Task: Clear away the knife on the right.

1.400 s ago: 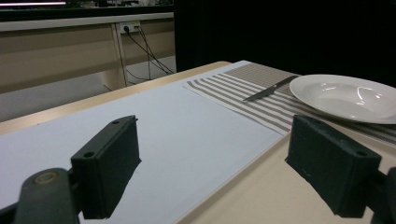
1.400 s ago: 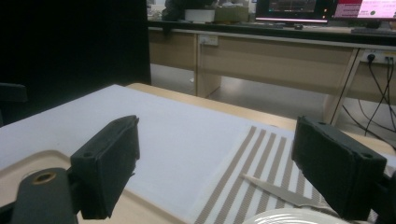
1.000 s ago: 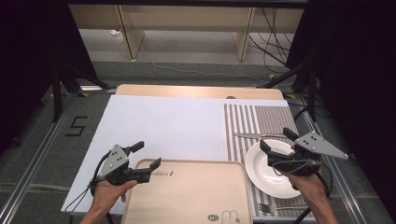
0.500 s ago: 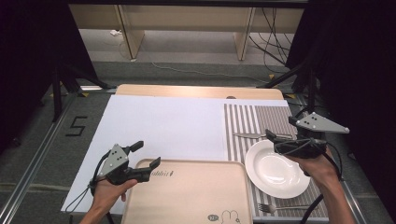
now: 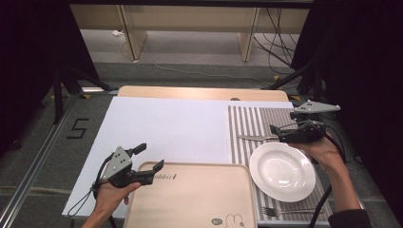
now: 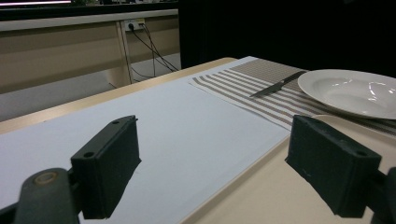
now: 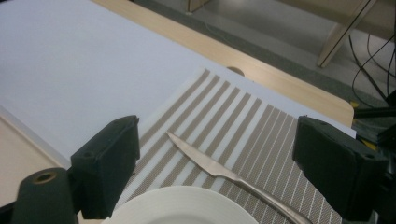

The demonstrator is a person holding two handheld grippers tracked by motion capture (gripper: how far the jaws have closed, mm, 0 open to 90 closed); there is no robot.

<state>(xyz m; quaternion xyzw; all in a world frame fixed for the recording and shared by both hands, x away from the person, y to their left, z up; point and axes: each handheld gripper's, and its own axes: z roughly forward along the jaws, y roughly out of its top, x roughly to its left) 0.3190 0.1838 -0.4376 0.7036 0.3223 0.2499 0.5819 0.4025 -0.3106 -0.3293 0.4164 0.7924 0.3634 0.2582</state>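
A white plate (image 5: 282, 171) sits on a striped placemat (image 5: 256, 121) at the right. A silver knife (image 5: 256, 137) lies on the mat just beyond the plate, its tip pointing left. My right gripper (image 5: 277, 133) hovers open over the knife's handle end, at the plate's far rim. Through its camera the knife (image 7: 210, 165) runs between the open jaws of the right gripper (image 7: 222, 163), with the plate (image 7: 182, 205) below. My left gripper (image 5: 150, 156) stands open at the far left corner of a beige tray (image 5: 190, 197). In its own view the left gripper (image 6: 219, 168) holds nothing.
A fork (image 5: 285, 212) lies on the mat near the table's front edge, right of the tray. A white sheet (image 5: 166, 128) covers the table's left and middle. Wooden frames and cables stand on the floor beyond the far edge.
My right gripper has moved from above the plate to its far side, over the knife. The left gripper has stayed at the tray corner.
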